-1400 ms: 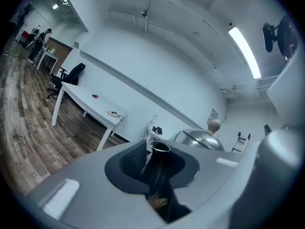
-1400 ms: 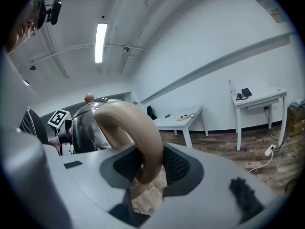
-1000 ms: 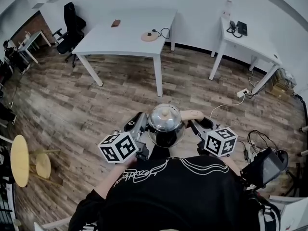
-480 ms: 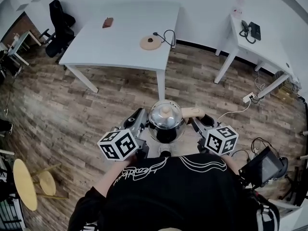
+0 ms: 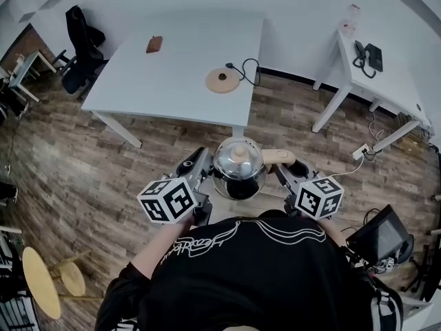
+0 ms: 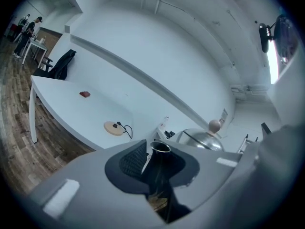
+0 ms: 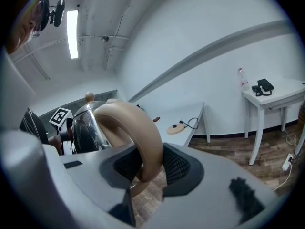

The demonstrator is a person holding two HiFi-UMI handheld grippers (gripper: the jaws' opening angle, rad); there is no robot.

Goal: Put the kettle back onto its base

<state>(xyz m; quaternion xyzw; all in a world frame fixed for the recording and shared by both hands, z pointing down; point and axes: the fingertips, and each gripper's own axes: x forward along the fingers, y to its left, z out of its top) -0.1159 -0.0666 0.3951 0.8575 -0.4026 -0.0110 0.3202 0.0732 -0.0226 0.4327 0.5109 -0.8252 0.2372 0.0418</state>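
The kettle is flanked by the left hand-held gripper and the right hand-held gripper. Ahead of both, the base is set on the counter; a second counter is placed farther right.

No wording can be read; the white print on the person's black shirt is illegible.

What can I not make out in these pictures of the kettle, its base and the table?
- The kettle: its lid hides the inside, head view.
- The kettle's bottom: hidden by its own body, every view.
- The kettle's side, left gripper view: behind a jaw of the left gripper.
- The brown thing on the table: too small to name.
- The base: too small for details.
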